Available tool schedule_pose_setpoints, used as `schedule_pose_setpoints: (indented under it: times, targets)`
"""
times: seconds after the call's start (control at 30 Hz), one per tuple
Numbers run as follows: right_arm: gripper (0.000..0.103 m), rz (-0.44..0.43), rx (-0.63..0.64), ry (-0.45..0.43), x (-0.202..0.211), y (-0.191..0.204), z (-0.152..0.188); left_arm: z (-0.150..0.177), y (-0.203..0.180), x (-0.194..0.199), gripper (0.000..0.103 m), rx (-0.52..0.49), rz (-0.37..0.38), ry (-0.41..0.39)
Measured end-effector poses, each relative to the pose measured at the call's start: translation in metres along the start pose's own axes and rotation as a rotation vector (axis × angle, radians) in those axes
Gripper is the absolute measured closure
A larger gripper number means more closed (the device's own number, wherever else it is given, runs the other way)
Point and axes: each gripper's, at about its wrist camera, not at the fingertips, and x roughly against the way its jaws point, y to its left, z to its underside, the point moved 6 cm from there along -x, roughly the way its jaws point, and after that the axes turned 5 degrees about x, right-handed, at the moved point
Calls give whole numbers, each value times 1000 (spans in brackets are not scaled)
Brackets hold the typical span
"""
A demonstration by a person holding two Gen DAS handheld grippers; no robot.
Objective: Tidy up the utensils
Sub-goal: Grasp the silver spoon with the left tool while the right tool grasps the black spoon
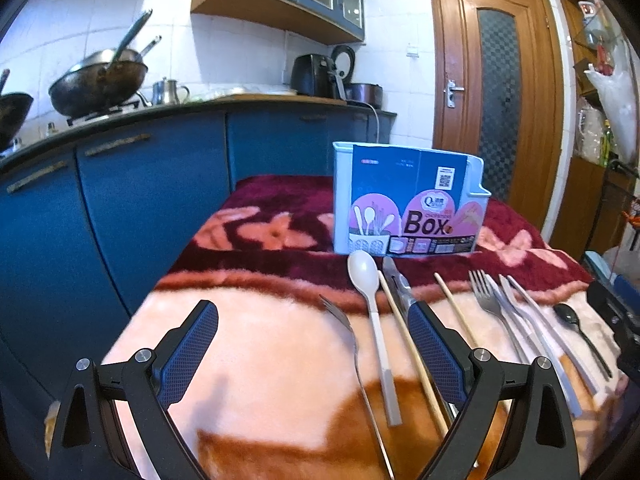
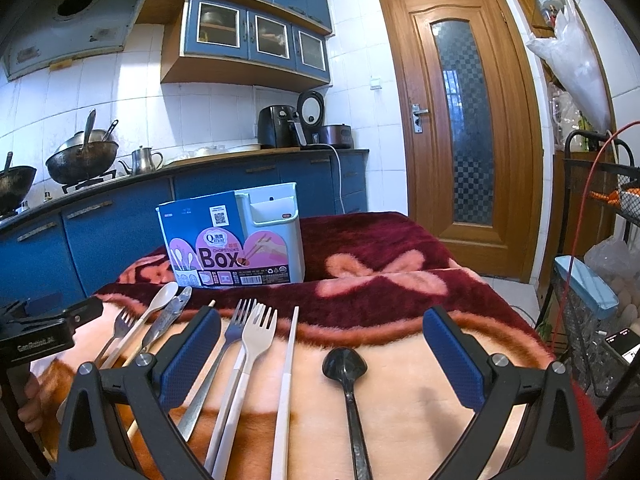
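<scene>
In the left wrist view the left tool (image 1: 313, 322) sits at the bottom of the frame with its blue-padded jaws spread wide and nothing between them, hovering over a plush blanket (image 1: 248, 344) of pink, orange and dark red. Just right of centre a row of utensils lies on the blanket, handles toward the camera: a metal fork (image 1: 352, 352), a white spoon (image 1: 374, 320), a wooden chopstick (image 1: 404, 344), a metal tool partly hidden behind the right pad, a second chopstick (image 1: 456, 308), then a cluster of forks (image 1: 494, 304) and pale handles, and a black spoon (image 1: 580, 332) near the right edge. Above the row, in the middle of the frame, stands the light blue chopsticks box (image 1: 408, 204), upright, well behind the utensil tips. Blue cabinets (image 1: 120, 208) fill the left of the frame

In the right wrist view the other tool's black body pokes in at the lower left edge. The right tool (image 2: 320, 340) is likewise gaping, holding nothing. Between its pads, from left to right, lie a steel fork (image 2: 224, 344), a white-handled fork (image 2: 250, 344), a white chopstick (image 2: 286, 376) and the black spoon (image 2: 350, 384); the forks lie just beside each other, the black spoon apart. Left of the left pad the white spoon (image 2: 156, 304) and a small fork (image 2: 120, 326) show. The box (image 2: 236, 240) stands in the middle left of the frame, and a wooden door (image 2: 460, 128) rises at upper right
</scene>
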Motion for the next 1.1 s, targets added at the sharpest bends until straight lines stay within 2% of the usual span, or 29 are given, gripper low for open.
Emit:
schedule_pose_setpoints:
  times: [0.17, 0.4, 0.57, 0.7, 0.8, 0.97, 1.1]
  targets:
    - [0, -22, 2, 72, -8, -1, -5, -4, -1, 0, 7, -9, 11, 52]
    - [0, -42, 125, 218, -9, 3, -18, -7, 7, -6, 7, -33, -10, 182]
    - [0, -81, 126, 368, -17, -3, -16, -4, 7, -10, 7, -28, 18, 270]
    - [2, -87, 127, 498, -27, -8, -8, -2, 4, -20, 14, -7, 61, 353]
    - [12, -92, 115, 594, -36, -14, 0, -1, 1, -27, 20, -23, 66, 413]
    - [38, -94, 83, 744, -49, -24, 11, 4, -6, -36, 34, -21, 127, 533]
    - [48, -116, 84, 808, -55, -24, 13, 6, -11, -42, 50, -39, 158, 583]
